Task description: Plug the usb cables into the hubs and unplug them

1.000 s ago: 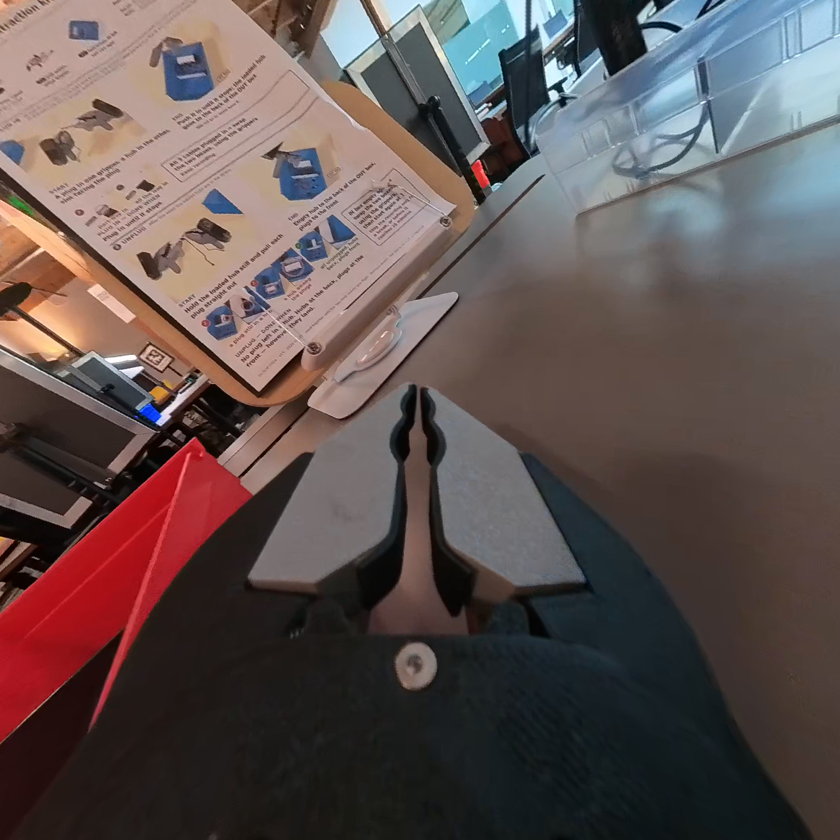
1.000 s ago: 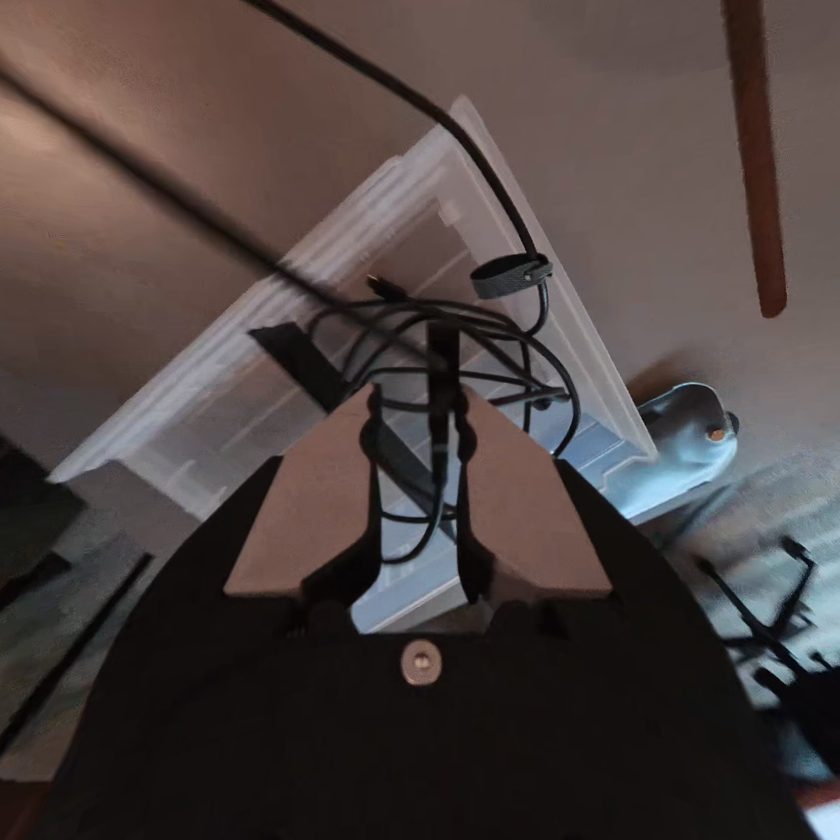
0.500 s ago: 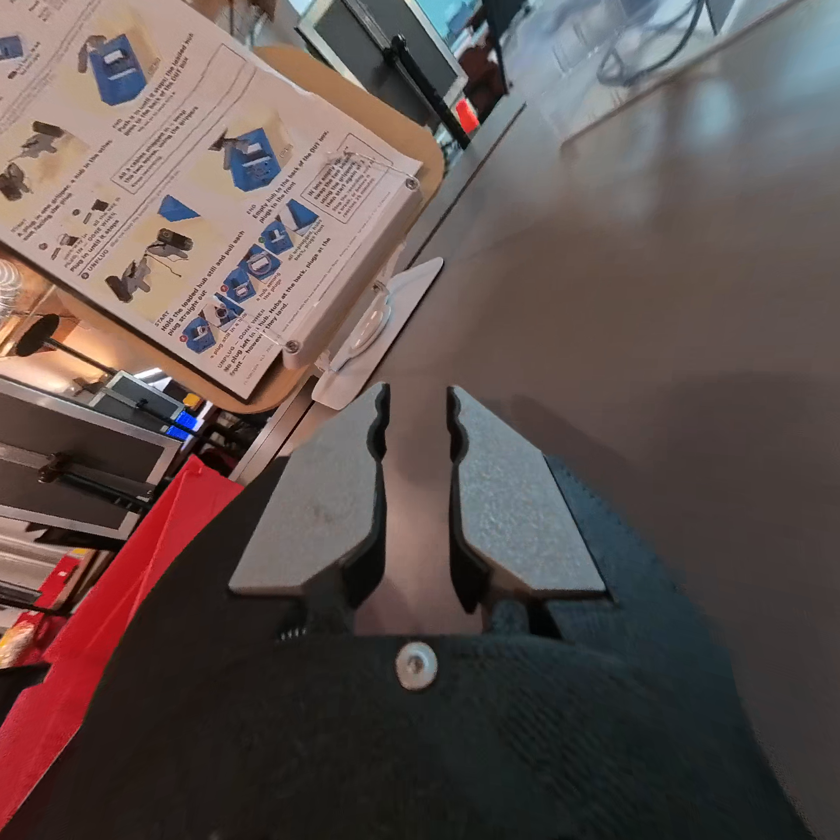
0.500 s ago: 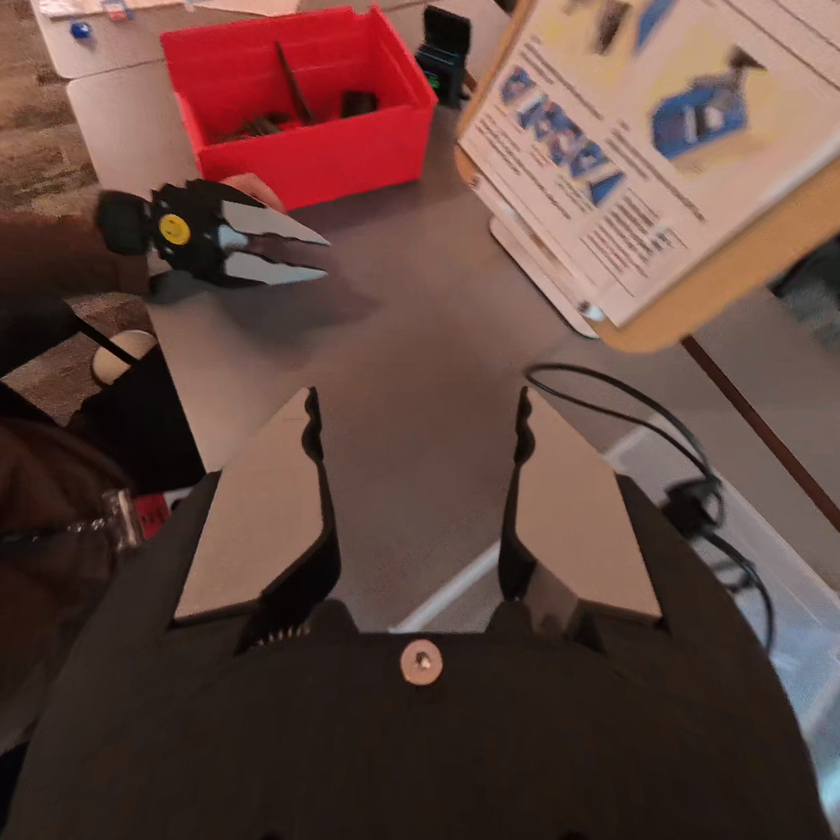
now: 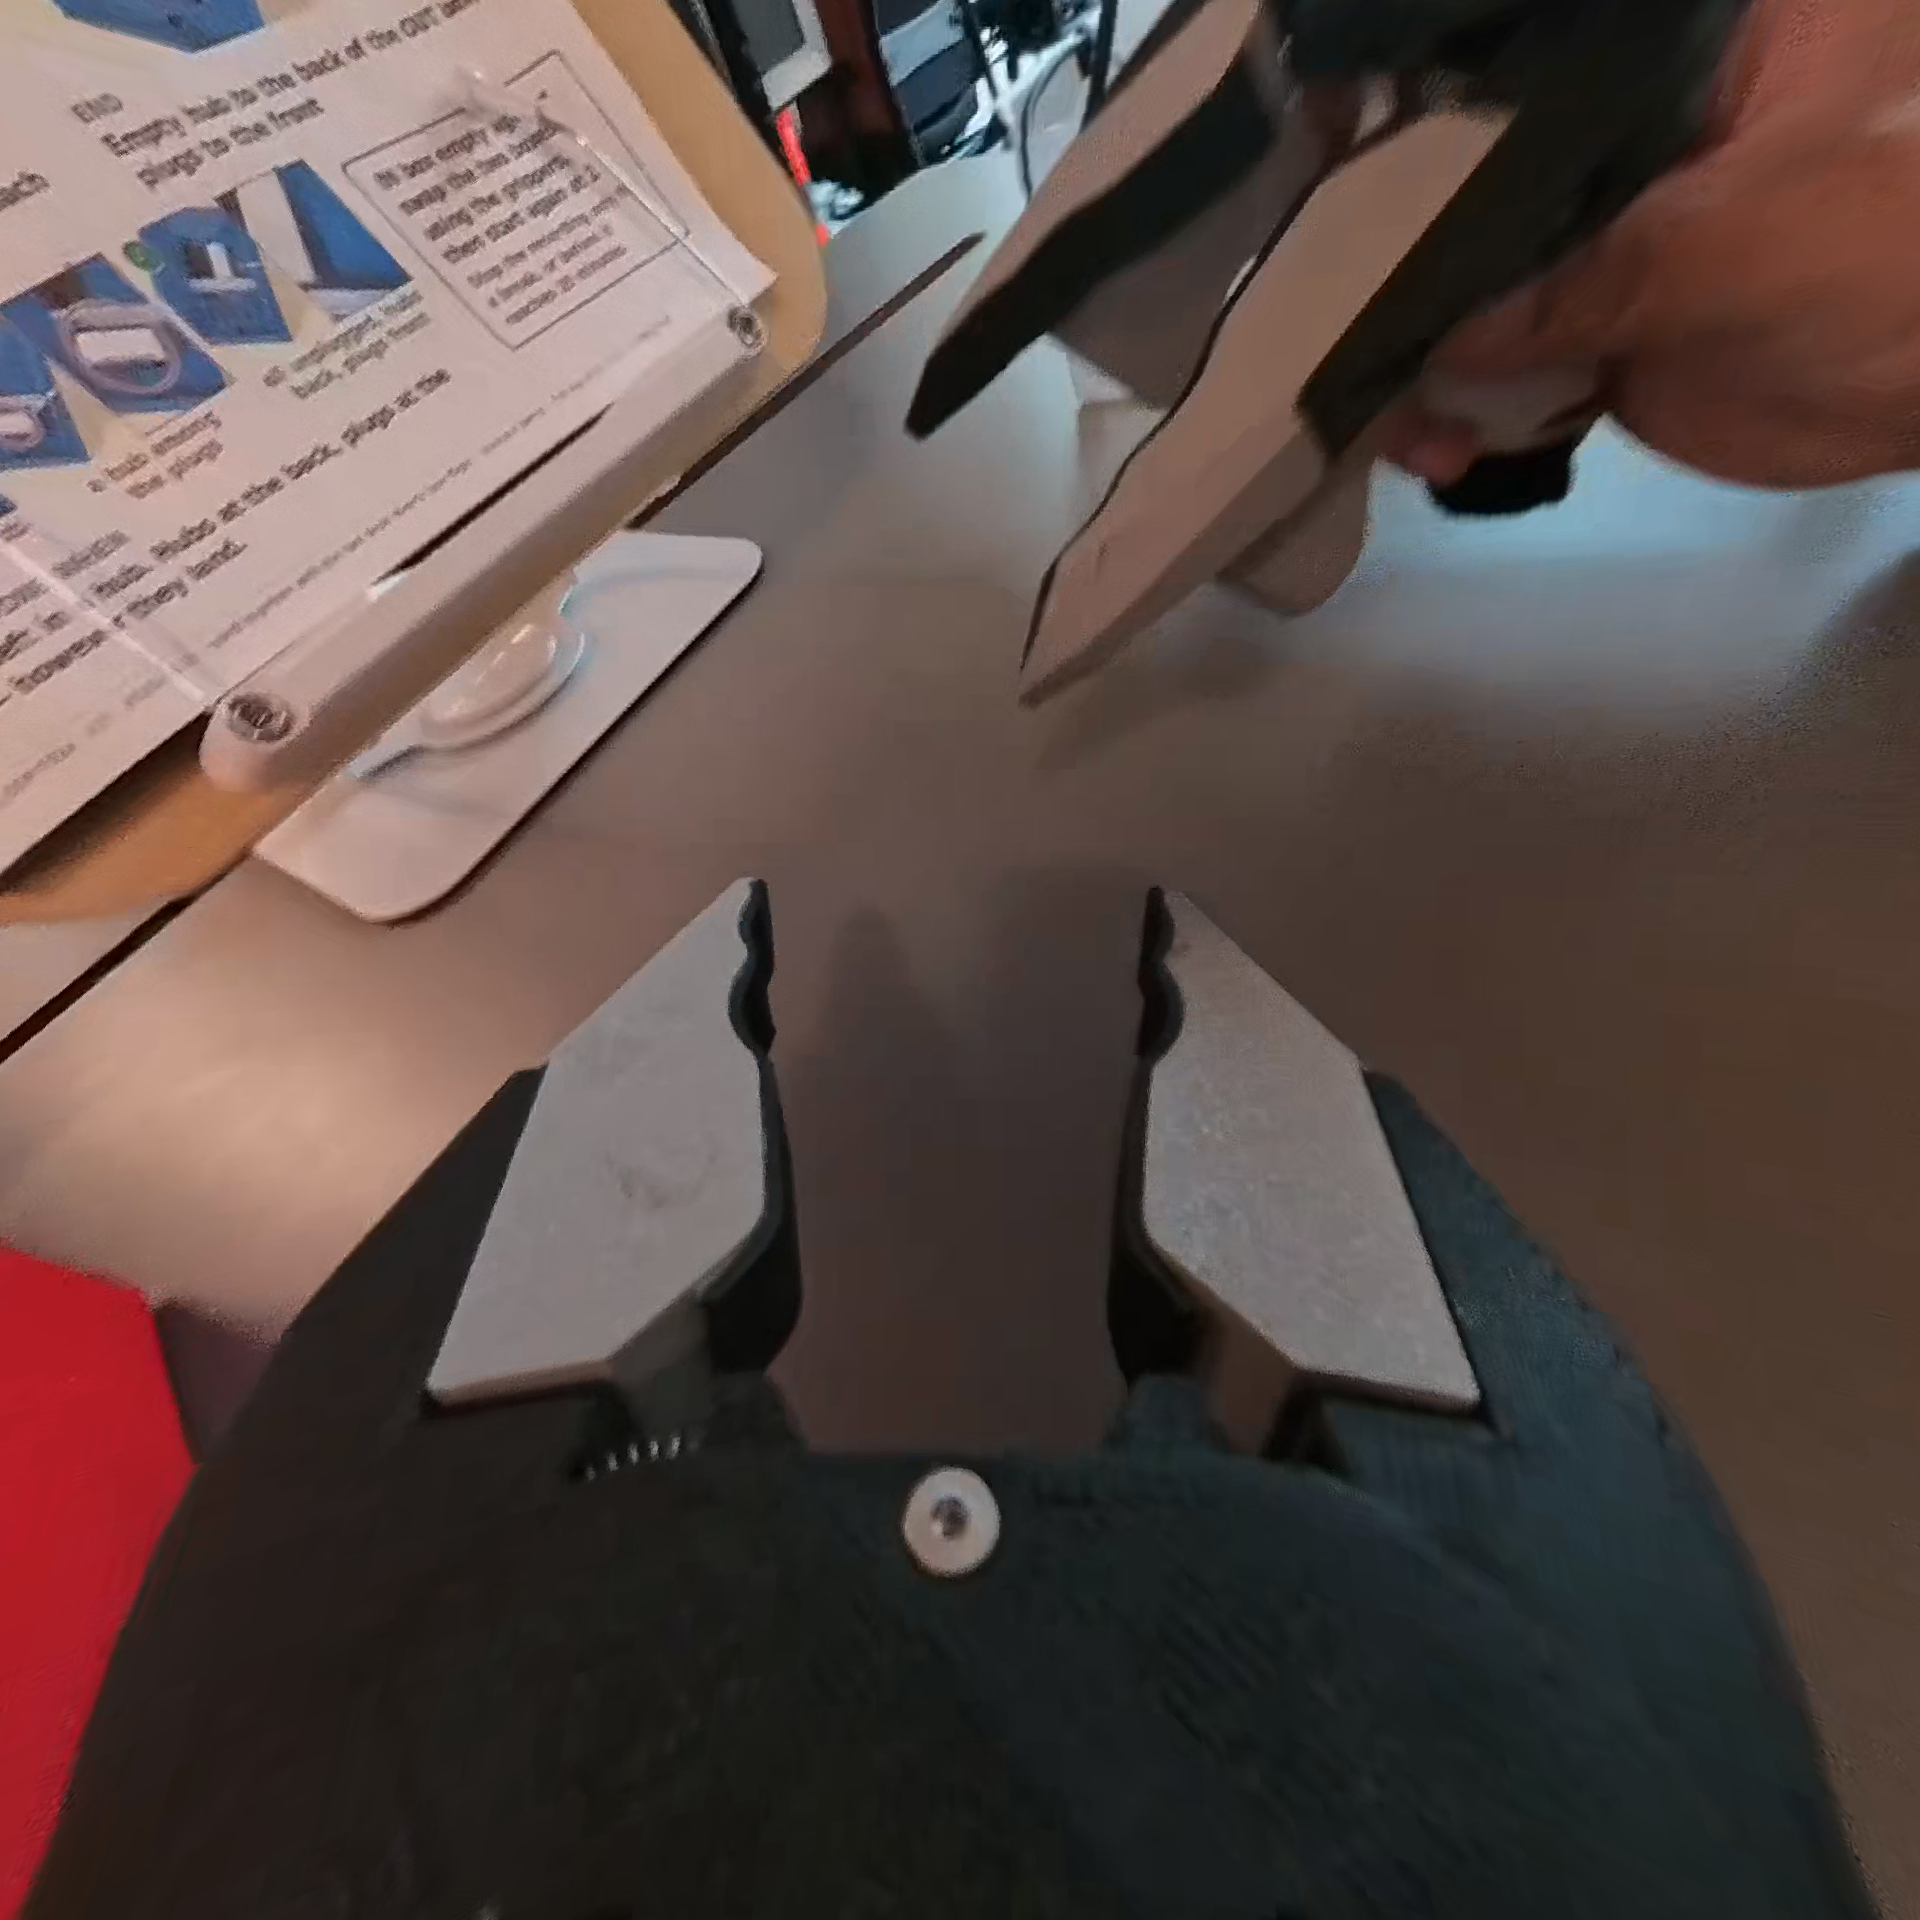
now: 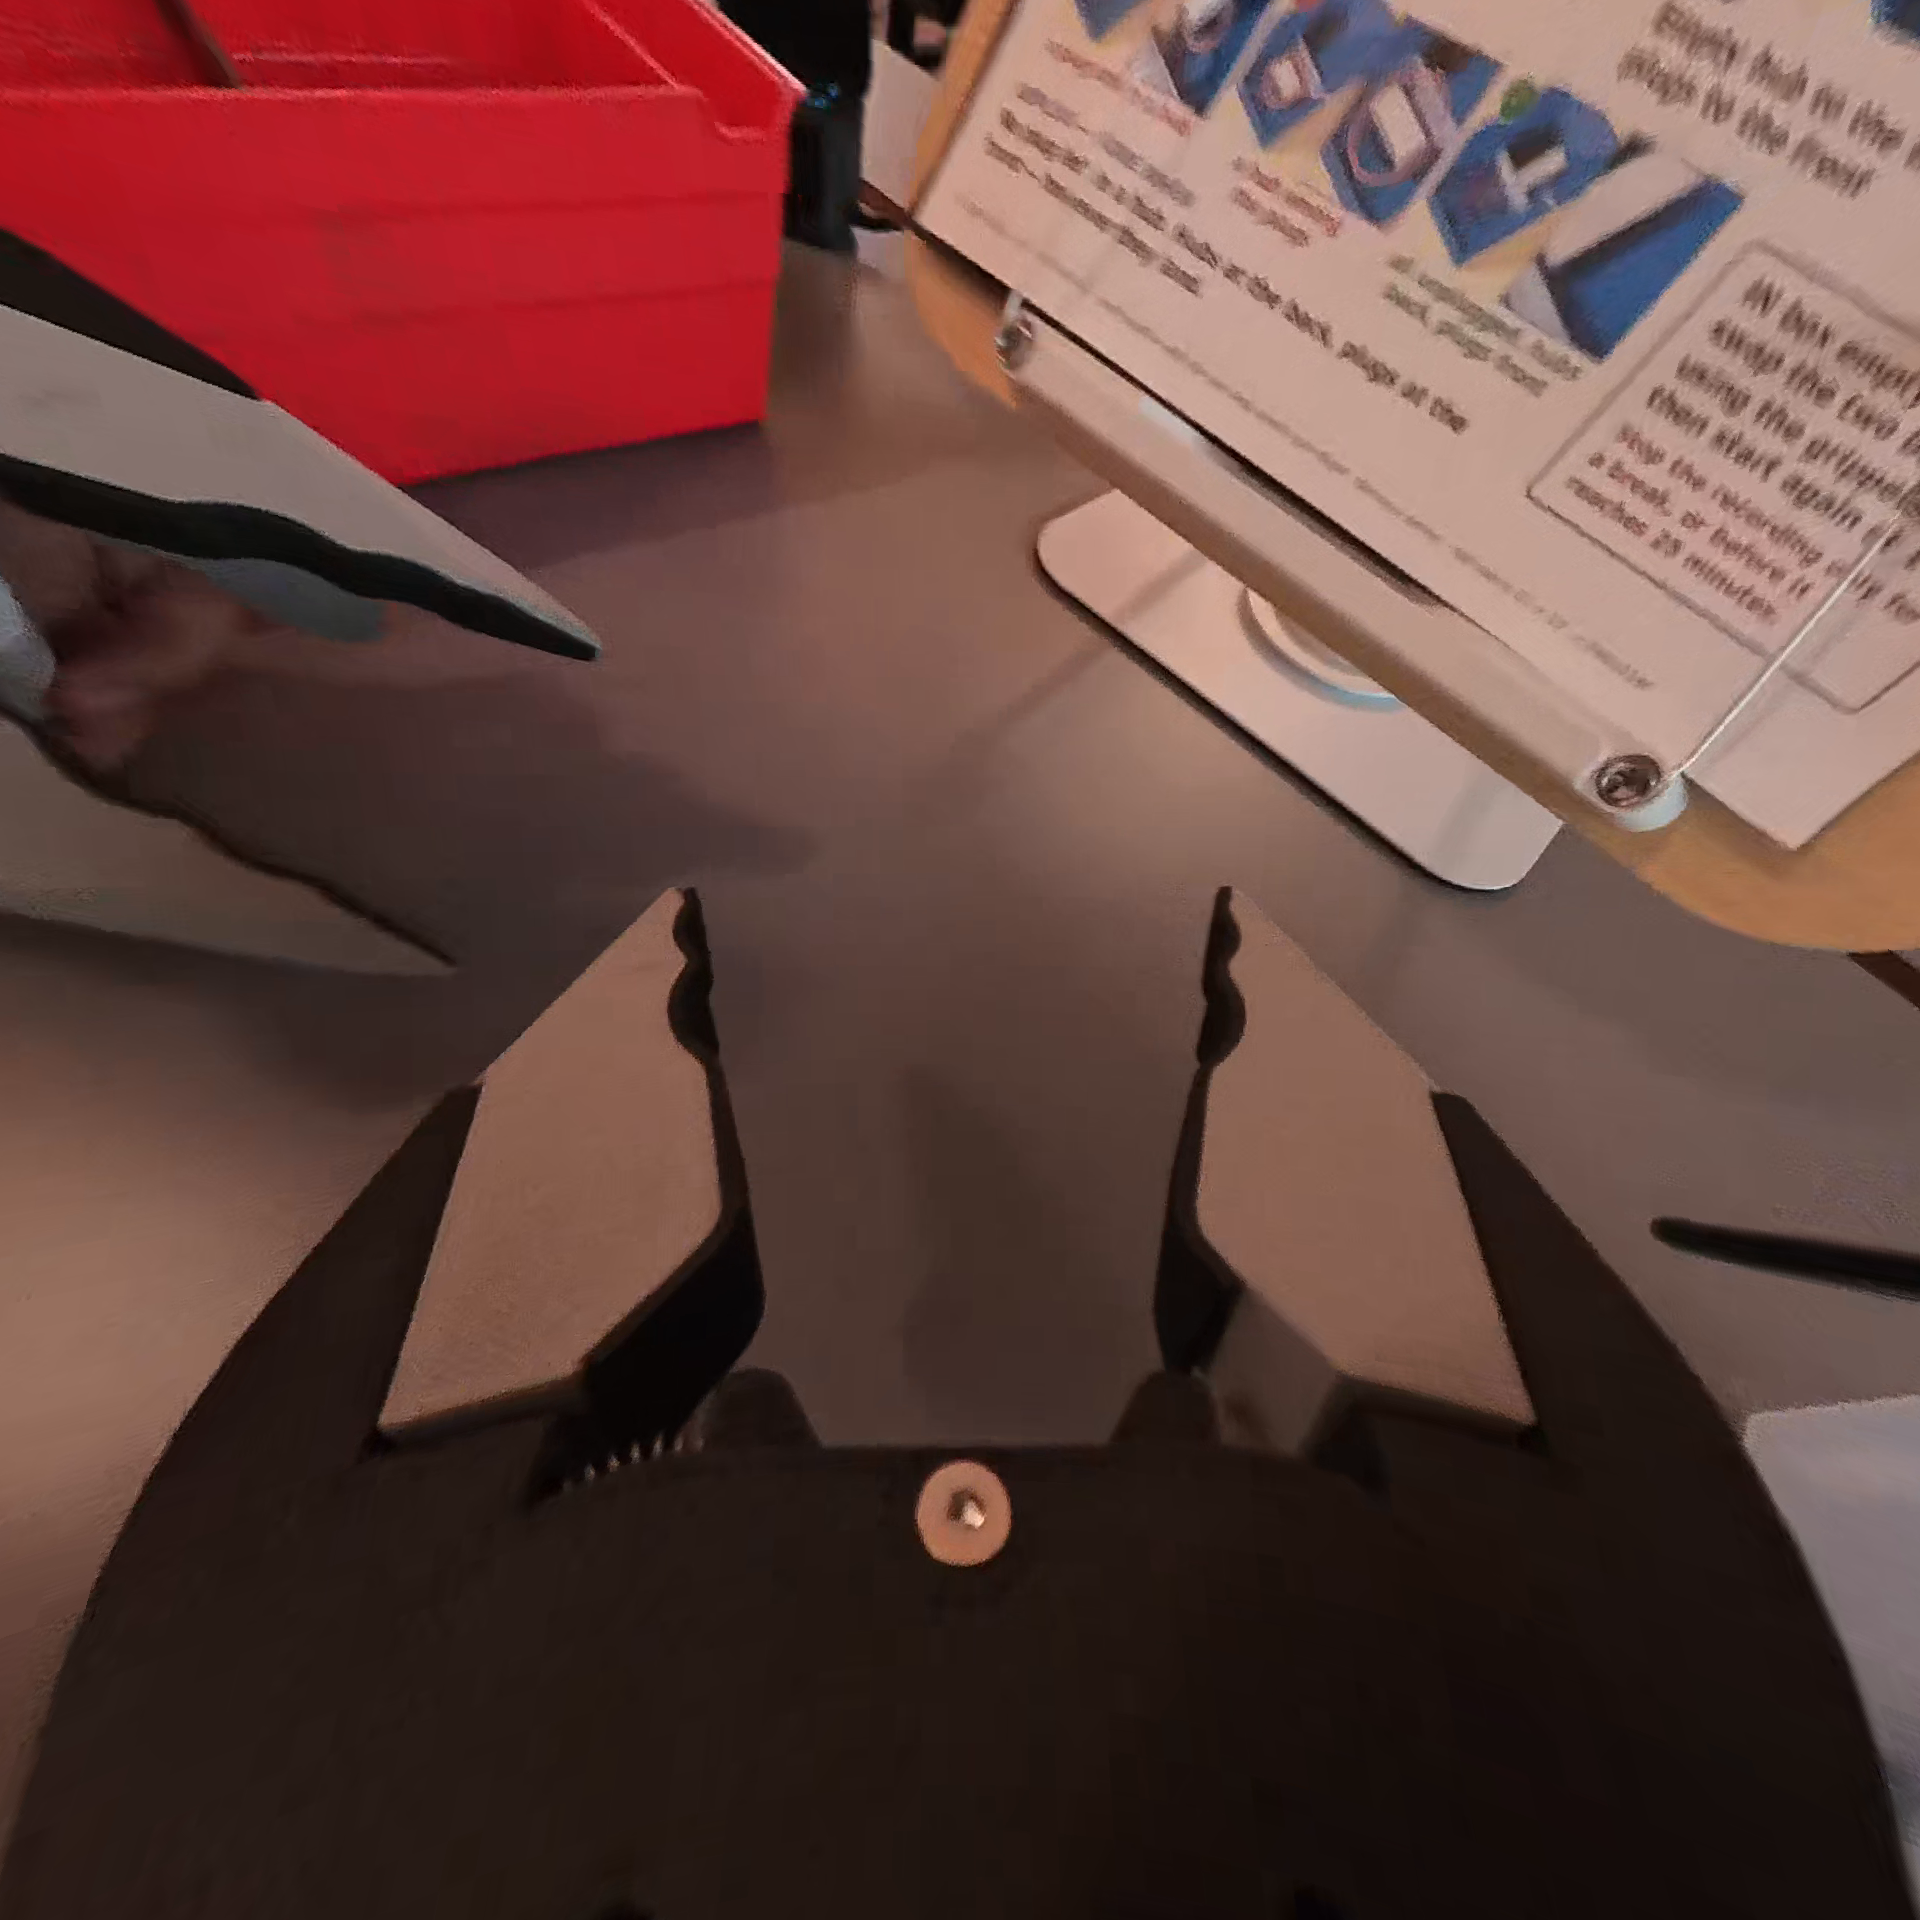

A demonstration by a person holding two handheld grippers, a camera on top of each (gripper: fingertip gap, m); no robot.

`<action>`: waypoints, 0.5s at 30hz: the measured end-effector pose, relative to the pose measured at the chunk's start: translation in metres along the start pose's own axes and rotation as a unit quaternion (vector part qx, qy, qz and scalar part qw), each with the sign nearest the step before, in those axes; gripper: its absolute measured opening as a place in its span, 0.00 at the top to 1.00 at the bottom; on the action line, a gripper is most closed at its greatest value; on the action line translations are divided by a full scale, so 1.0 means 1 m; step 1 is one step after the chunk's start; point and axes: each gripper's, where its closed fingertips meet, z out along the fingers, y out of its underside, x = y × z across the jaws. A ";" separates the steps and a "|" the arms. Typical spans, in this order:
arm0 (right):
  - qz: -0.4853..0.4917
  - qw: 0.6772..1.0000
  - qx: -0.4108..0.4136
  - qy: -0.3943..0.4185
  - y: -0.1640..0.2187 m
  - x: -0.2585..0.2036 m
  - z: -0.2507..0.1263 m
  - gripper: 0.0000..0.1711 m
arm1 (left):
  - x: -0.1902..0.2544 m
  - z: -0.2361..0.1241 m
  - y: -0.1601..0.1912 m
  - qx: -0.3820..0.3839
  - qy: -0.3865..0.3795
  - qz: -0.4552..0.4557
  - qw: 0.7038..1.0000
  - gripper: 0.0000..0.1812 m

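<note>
My left gripper [image 5: 954,904] is open and empty, low over the bare grey table [image 5: 1455,935]. My right gripper [image 6: 954,899] is open and empty too, over the same table. Each shows in the other's view: the right gripper [image 5: 971,556] hangs at the upper right with its jaws apart, held by a hand [image 5: 1714,343]; the left gripper [image 6: 520,800] comes in from the left with its jaws apart. A short piece of black cable [image 6: 1787,1262] lies at the right edge. No hub or plug is in view.
A printed instruction sheet on a white stand [image 5: 499,717] rises at the table's far side, also in the right wrist view [image 6: 1299,675]. A red bin [image 6: 416,239] stands beyond the left gripper. A pale box corner [image 6: 1839,1475] shows at the lower right.
My left gripper opened from shut. My right gripper swung away from the clear box of cables, released the cable it held and opened. The two grippers came close together, facing each other.
</note>
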 end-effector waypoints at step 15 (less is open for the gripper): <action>0.100 0.992 -0.056 -0.051 0.038 0.006 0.028 0.46 | 0.029 -0.014 -0.037 0.131 0.120 0.012 0.984 0.57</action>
